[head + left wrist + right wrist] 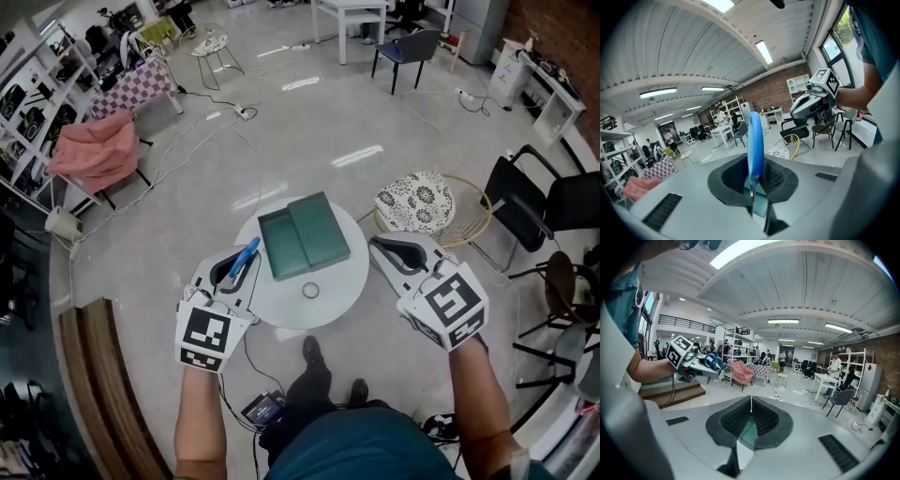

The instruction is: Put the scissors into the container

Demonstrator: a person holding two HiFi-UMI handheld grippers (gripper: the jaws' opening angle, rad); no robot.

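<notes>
At lower left of the head view, the left gripper (pixel 234 269) clamps its 2 fingers (pixel 729 178) on the blue scissors (pixel 755 140), whose handle loop stands beyond the tips. The green container (pixel 302 236) sits on the round white table (pixel 281 305) at centre. The right gripper (pixel 392 251) has its fingers pressed together, empty.

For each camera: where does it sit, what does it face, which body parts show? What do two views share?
Head view: on the head, steeply down at round white table and green box-shaped container; both forearms show.
Left gripper view: on left gripper, along jaws shut on blue-handled scissors; right forearm shows.
Right gripper view: on right gripper, along shut, empty jaws; left forearm shows.
Shared: all show the scissors.
</notes>
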